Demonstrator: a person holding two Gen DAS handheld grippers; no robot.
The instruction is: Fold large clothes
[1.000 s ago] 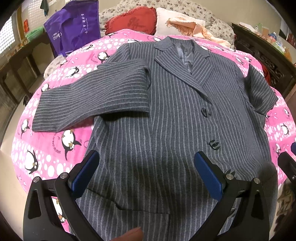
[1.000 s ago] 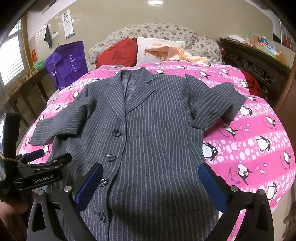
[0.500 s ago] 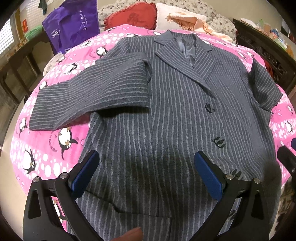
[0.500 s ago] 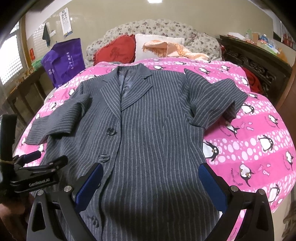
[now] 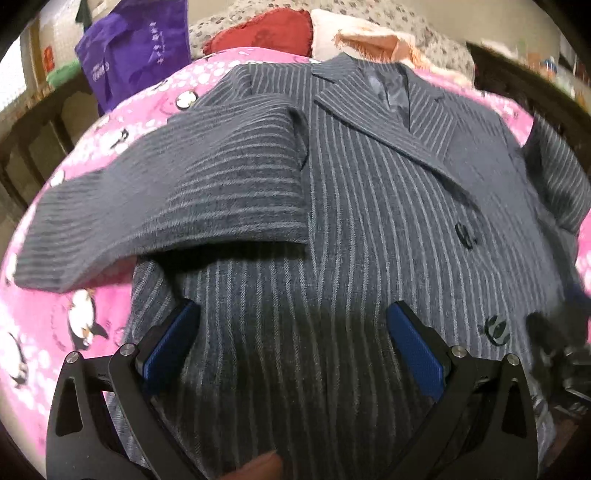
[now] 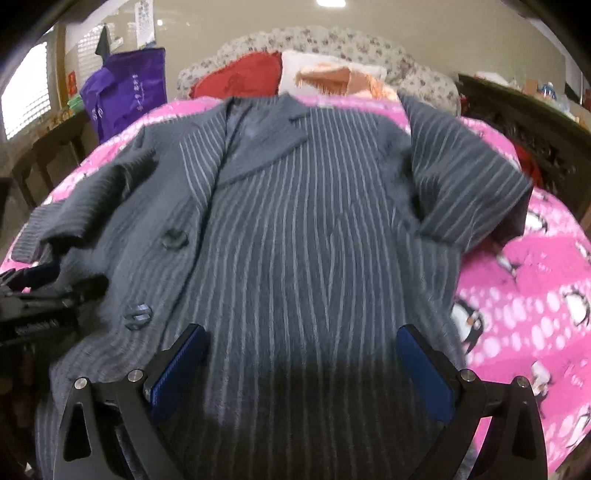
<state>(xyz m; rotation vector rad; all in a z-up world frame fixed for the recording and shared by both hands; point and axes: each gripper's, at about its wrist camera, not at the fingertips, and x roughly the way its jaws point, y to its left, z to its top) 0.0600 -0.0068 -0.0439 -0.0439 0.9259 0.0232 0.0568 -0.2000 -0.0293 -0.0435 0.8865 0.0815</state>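
Beyond the left hand-held gripper (image 5: 293,325), at the head of the bed, lie a red cushion (image 5: 258,27) and a peach fringed cloth (image 5: 365,38); a purple bag (image 5: 136,48) stands ahead and to its left. A pink penguin-print blanket (image 5: 40,314) covers the bed. The grey pinstriped jacket (image 5: 369,229) lies spread face up on it, directly under and ahead of both grippers. Its sleeve (image 5: 177,206) ahead-left of the left gripper is folded across toward the chest; the other sleeve (image 6: 469,177) lies ahead-right of the right hand-held gripper (image 6: 301,345). Both grippers hang low over the jacket's lower front, jaws spread wide, holding nothing. The left gripper shows at the left edge of the right wrist view.
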